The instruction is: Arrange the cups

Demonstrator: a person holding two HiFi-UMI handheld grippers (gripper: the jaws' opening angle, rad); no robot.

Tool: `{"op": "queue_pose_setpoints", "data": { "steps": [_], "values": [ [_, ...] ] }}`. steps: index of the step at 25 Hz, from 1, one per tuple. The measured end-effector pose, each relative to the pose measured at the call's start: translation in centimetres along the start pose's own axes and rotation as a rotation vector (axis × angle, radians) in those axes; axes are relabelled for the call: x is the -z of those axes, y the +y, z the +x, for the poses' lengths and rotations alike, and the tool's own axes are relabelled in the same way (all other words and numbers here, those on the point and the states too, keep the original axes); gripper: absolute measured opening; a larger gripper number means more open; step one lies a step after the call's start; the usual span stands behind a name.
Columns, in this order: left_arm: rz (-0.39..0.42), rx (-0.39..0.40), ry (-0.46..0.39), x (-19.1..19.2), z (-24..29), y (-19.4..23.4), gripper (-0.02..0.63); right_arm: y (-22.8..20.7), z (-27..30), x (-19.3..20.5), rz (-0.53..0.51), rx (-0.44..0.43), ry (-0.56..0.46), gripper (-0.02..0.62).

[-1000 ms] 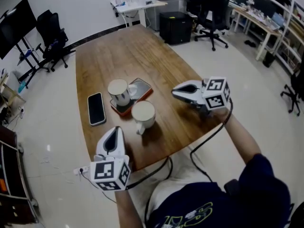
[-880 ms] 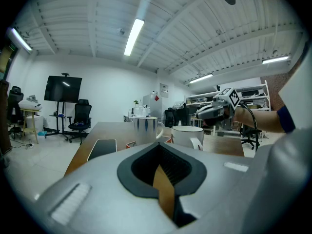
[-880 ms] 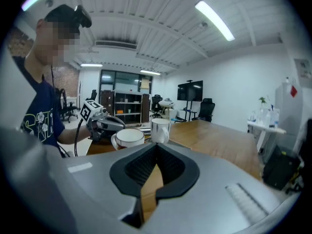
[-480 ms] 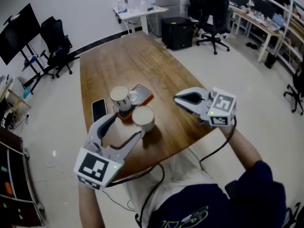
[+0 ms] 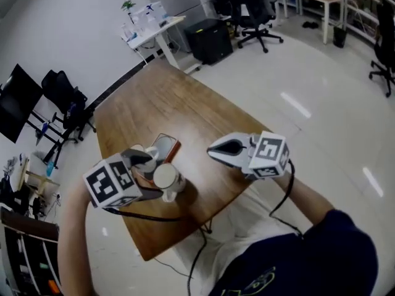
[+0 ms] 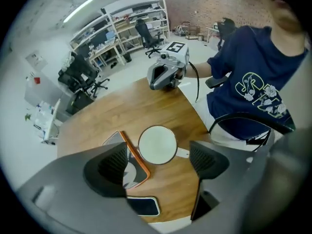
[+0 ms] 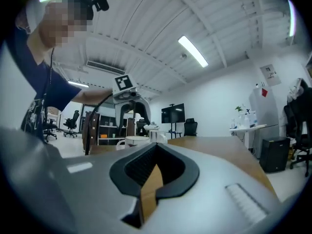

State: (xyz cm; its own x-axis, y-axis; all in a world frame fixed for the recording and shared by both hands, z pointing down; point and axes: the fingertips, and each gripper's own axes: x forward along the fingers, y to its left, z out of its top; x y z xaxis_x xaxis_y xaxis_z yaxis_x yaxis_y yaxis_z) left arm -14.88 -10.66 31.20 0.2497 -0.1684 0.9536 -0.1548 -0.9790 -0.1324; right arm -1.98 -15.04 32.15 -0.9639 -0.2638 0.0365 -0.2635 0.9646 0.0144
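I think the step in hand is the approach to a grasp. The left gripper (image 6: 158, 165) points steeply down over the table (image 6: 122, 111). Its jaws have just been opening and stand wide, with nothing pressed between them. Directly below the gap stands a white cup (image 6: 157, 144), mouth up, its handle turned toward the right-hand pad. Just beside the cup, under the left-hand pad, lies a flat orange-rimmed thing (image 6: 132, 155), and a black phone (image 6: 144, 206) lies nearer to the wrist. A second cup (image 7: 157, 137) stands close behind the first.

The right gripper (image 7: 153, 172) is held level beyond the cup, well apart from it, with its jaws together and empty.

The next move, as I judge it, is to go down until the pads are on both sides of the cup wall, clear of the orange rim, and then to close.
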Motion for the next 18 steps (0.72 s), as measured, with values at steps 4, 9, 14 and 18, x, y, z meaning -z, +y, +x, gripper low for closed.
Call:
{"op": "queue_pose_setpoints", "data": {
  "steps": [4, 9, 14, 18],
  "values": [
    [-0.151, 0.123, 0.044, -0.7, 2.3, 0.2, 0.408, 1.3, -0.5, 1.2, -0.047, -0.008, 0.063, 0.003],
    [-0.182, 0.163, 0.155, -0.2, 4.4, -0.5, 0.407, 1.6, -1.5, 0.2, -0.07, 0.006, 0.025, 0.003],
    [-0.226, 0.204, 0.214, 0.3, 5.7, -0.6, 0.405, 1.5, -1.4, 0.4, -0.059, 0.006, 0.038, 0.003],
    [-0.219, 0.252, 0.263, 0.4, 6.1, -0.7, 0.407, 1.5, -1.3, 0.5, -0.06, 0.008, 0.032, 0.003]
  ]
}}
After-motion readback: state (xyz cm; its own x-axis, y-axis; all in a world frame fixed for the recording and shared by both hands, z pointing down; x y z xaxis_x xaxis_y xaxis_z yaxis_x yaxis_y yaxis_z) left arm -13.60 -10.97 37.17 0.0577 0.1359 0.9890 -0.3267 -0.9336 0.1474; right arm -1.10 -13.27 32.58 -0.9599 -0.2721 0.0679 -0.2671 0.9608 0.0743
